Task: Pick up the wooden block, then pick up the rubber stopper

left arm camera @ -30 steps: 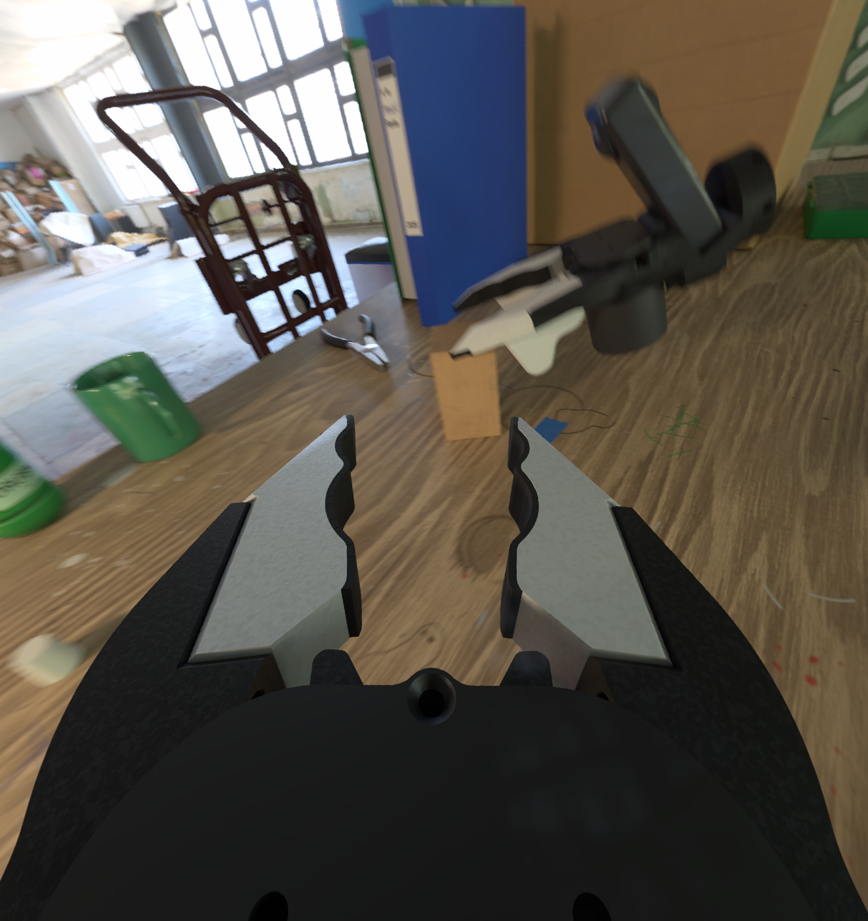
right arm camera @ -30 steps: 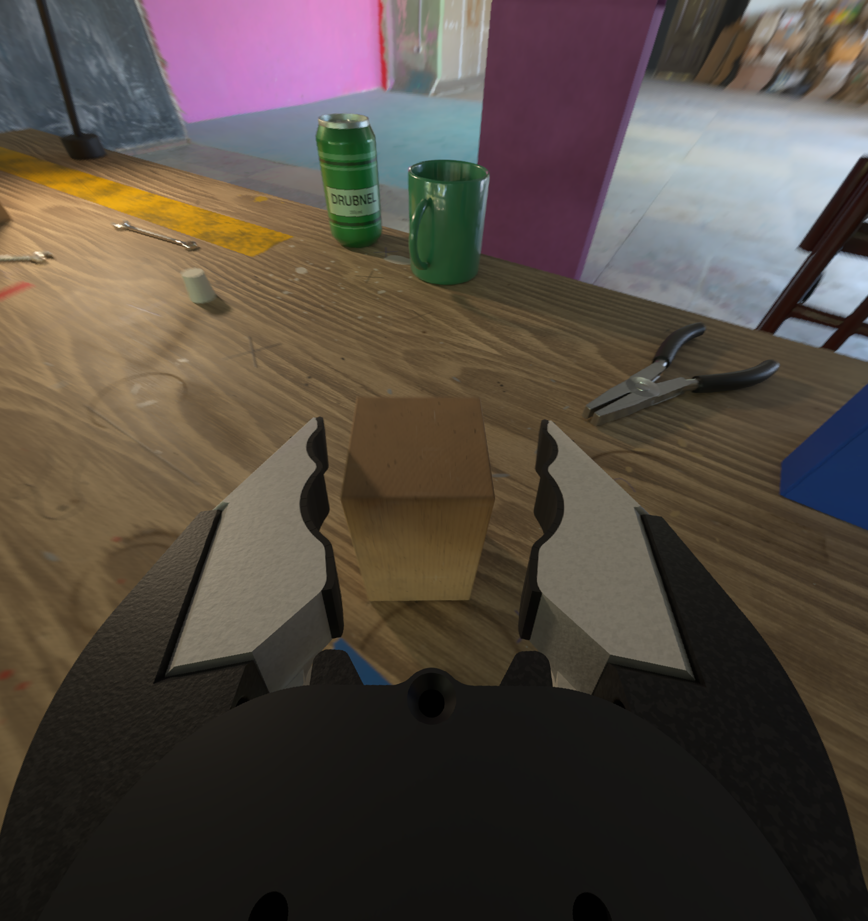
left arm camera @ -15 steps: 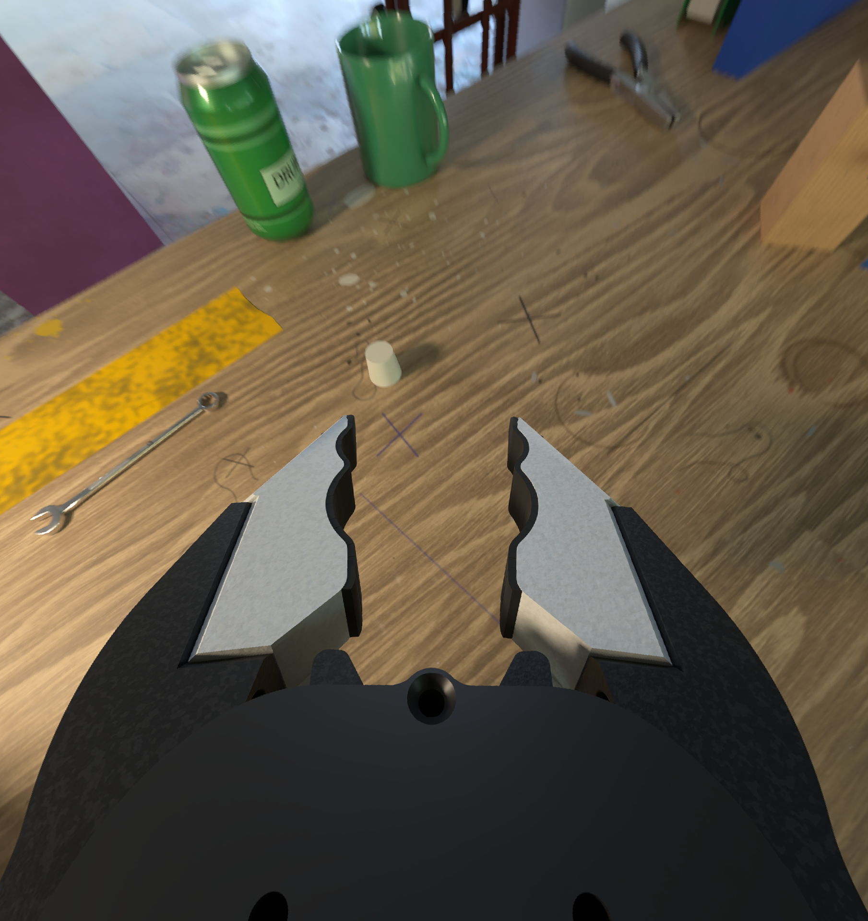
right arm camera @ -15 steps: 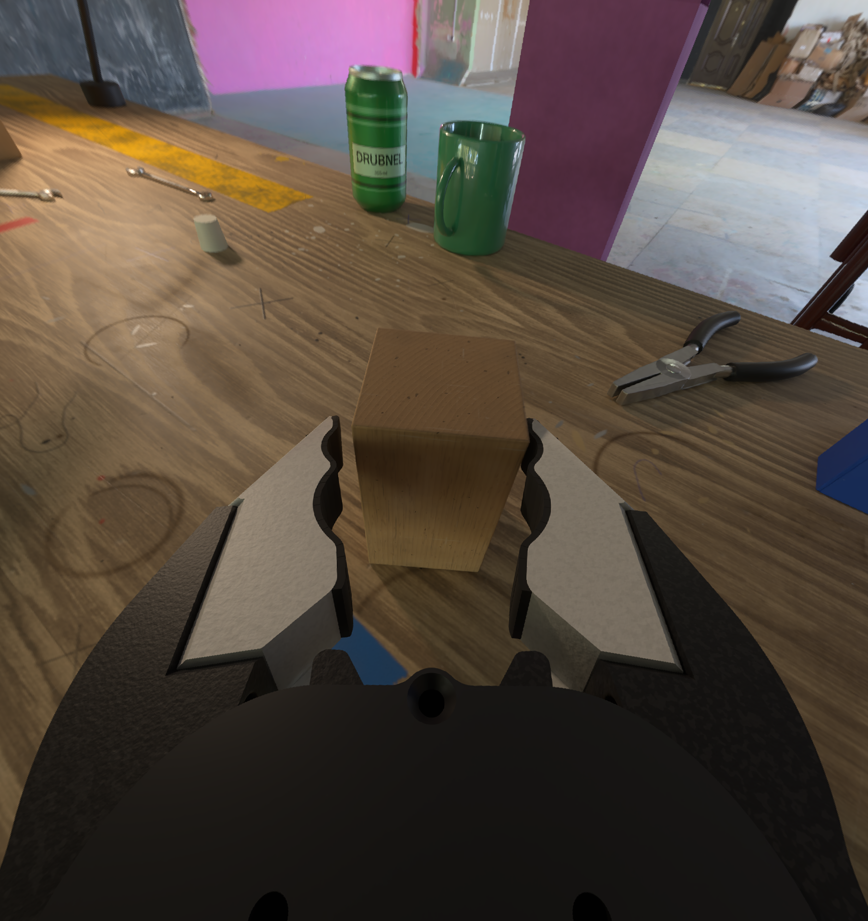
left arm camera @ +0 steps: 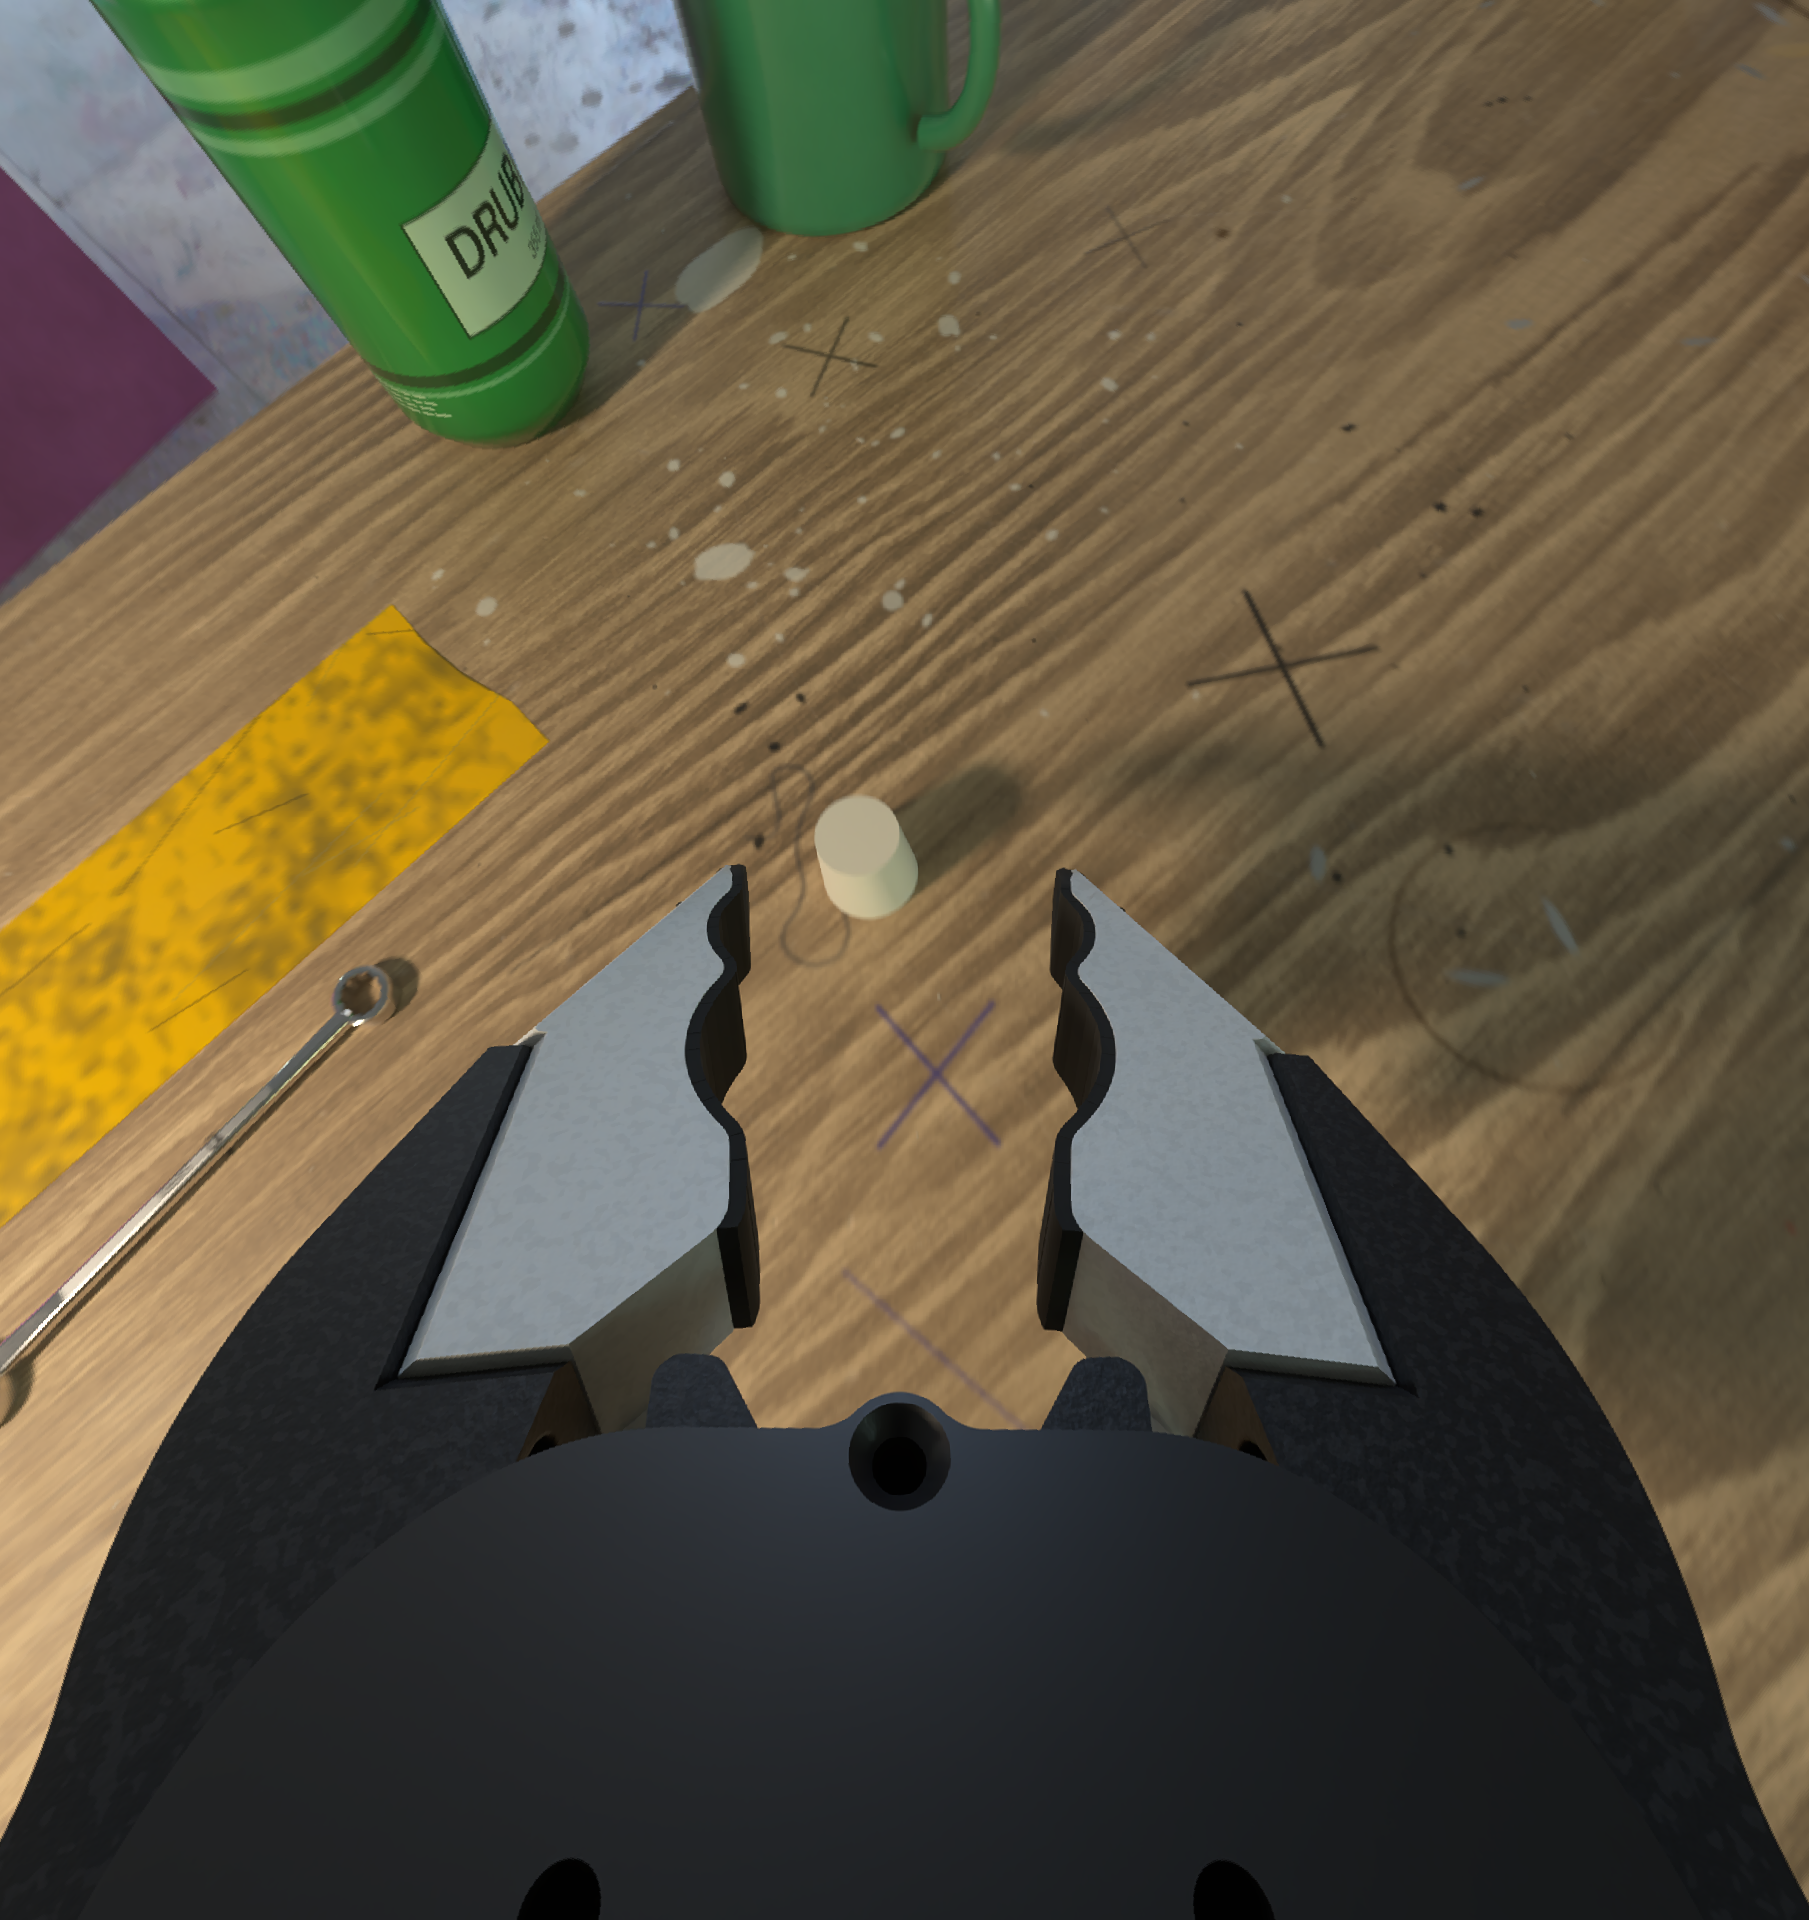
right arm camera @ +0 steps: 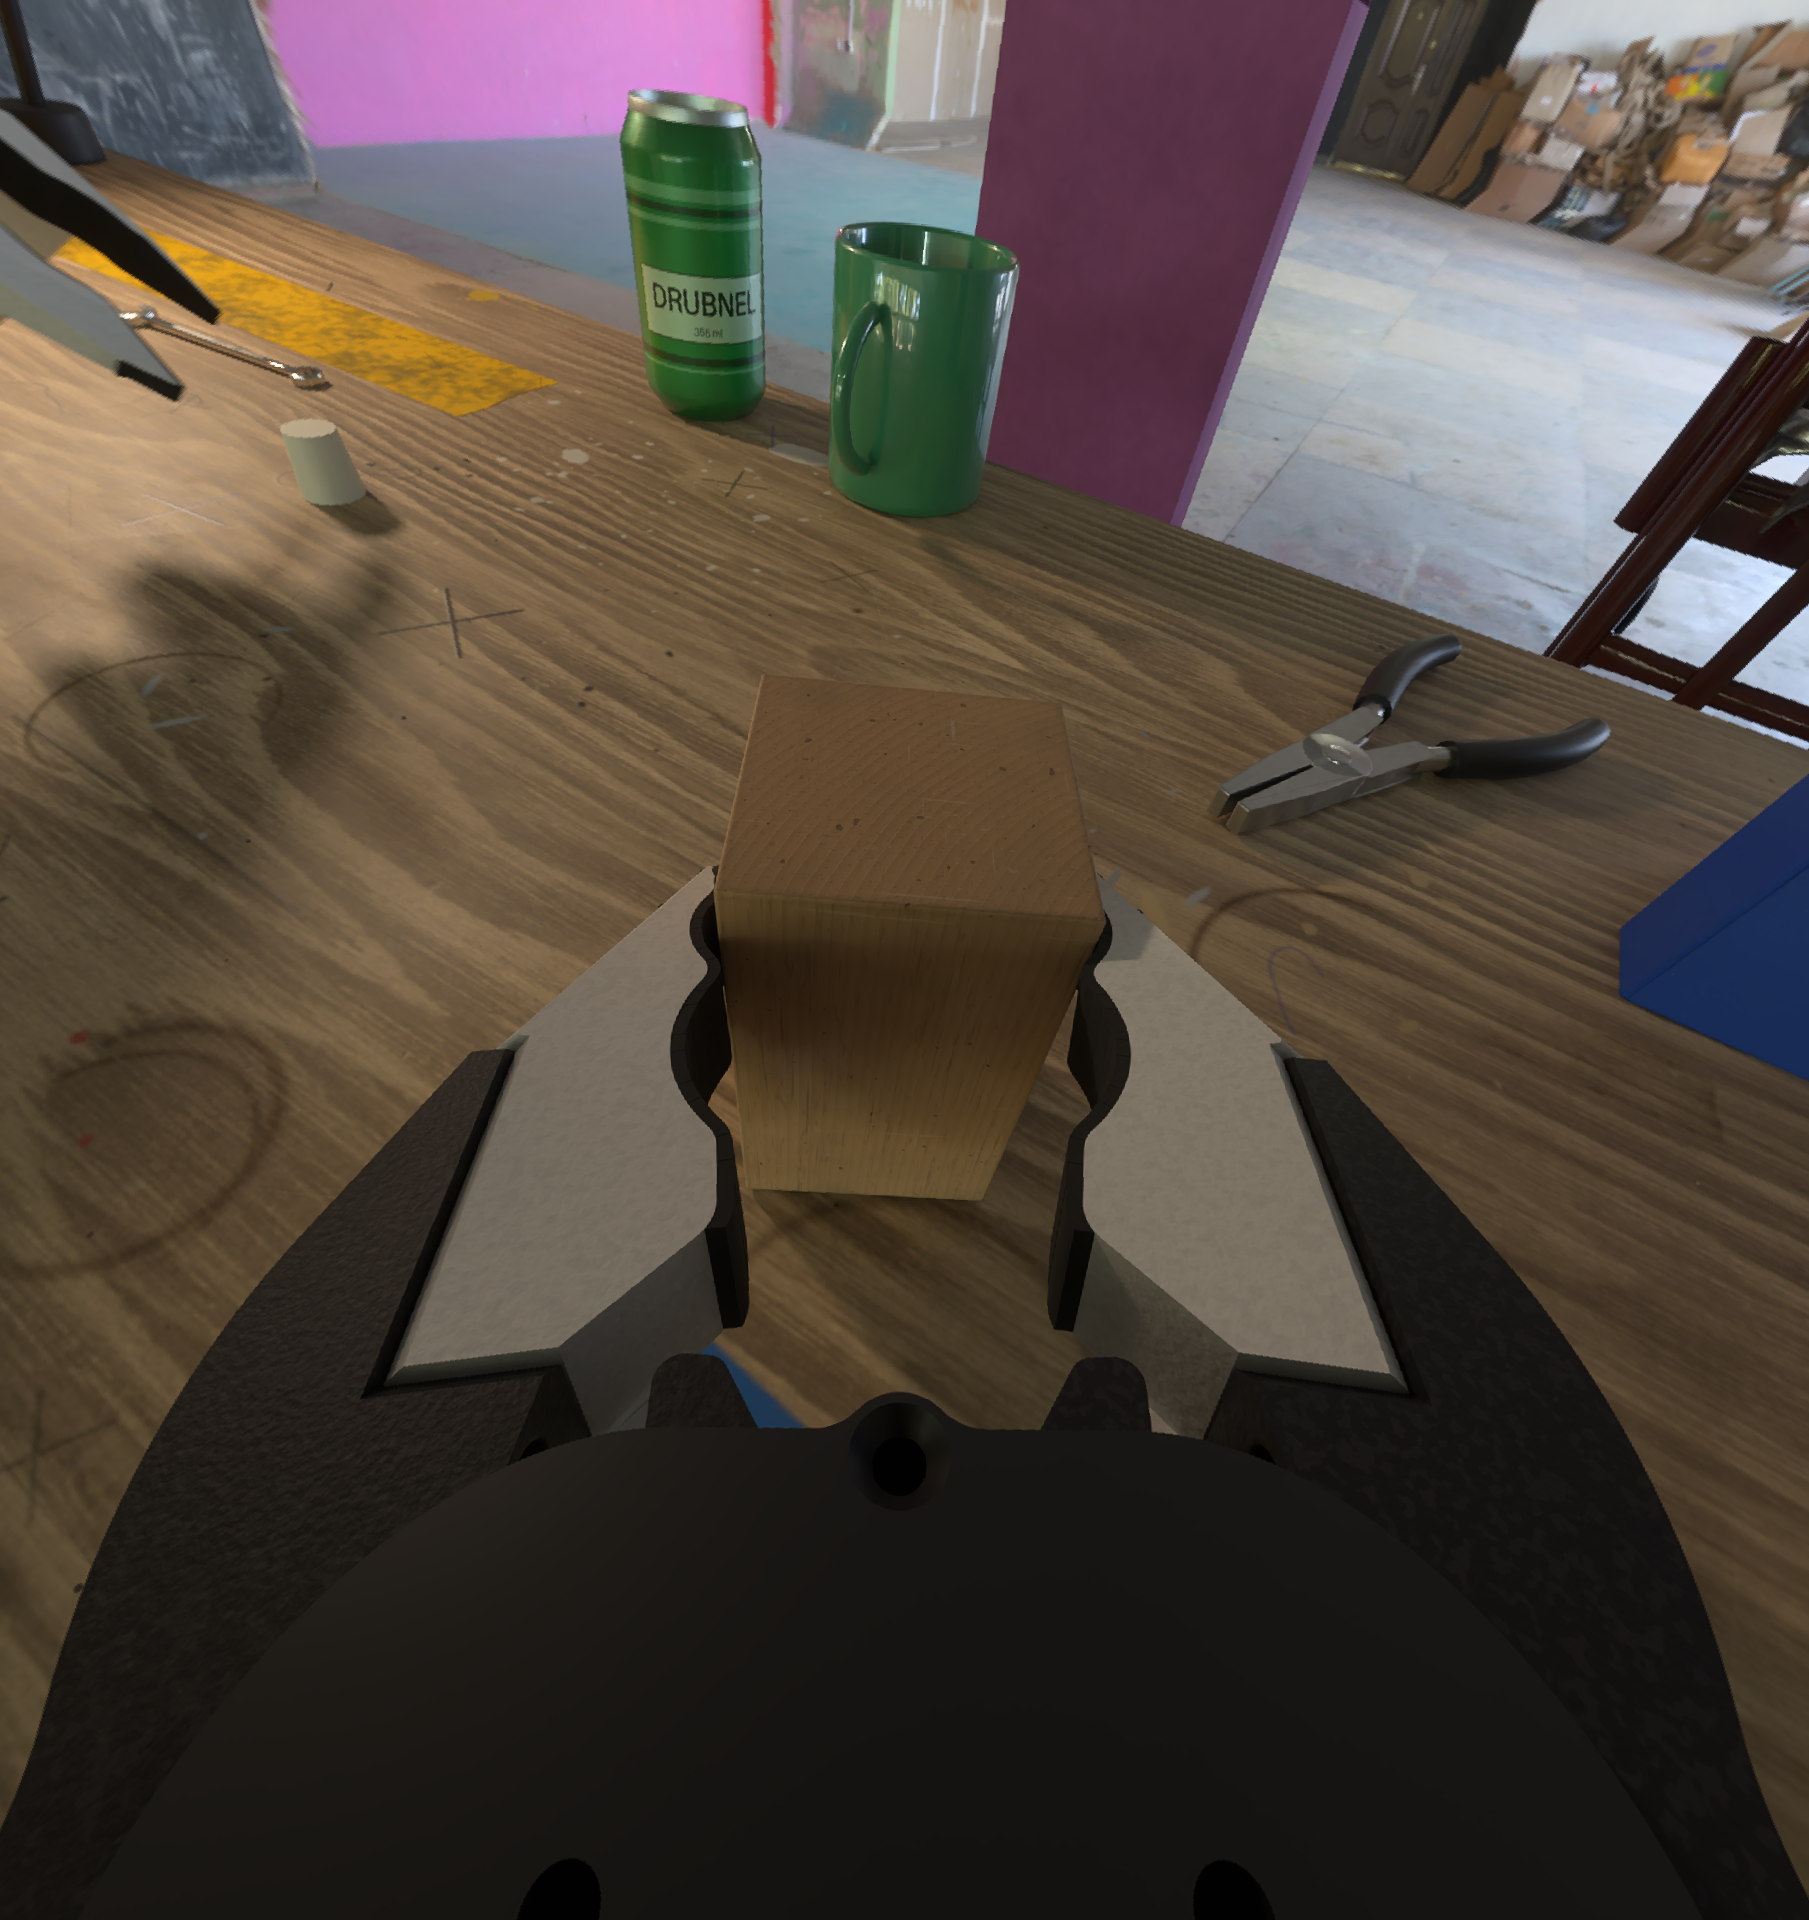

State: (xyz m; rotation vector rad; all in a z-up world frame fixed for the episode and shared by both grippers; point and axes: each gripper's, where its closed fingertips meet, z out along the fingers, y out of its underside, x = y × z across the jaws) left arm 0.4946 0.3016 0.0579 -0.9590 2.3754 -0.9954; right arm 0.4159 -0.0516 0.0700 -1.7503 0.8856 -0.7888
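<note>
The wooden block (right arm camera: 905, 831) stands upright between the fingers of my right gripper (right arm camera: 908, 894), which is shut on its two sides; its base is at or just above the table. The cream rubber stopper (left arm camera: 864, 857) stands on the table just ahead of my left gripper (left arm camera: 900, 878), a little left of the middle of the gap. The left gripper is open and empty, hovering above the table. In the right wrist view the stopper (right arm camera: 320, 462) is at the far left, with the left gripper (right arm camera: 188, 348) above and behind it.
A green can (left arm camera: 380, 208) and a green mug (left arm camera: 827, 104) stand near the table's far edge beyond the stopper. A wrench (left arm camera: 173, 1174) and a yellow tape strip (left arm camera: 204, 862) lie to its left. Pliers (right arm camera: 1399, 753) and a blue box (right arm camera: 1773, 935) are right of the block.
My right gripper closed on the wooden block. My left gripper swung away from the block and moved down toward the stopper, which now sits just ahead of its fingertips.
</note>
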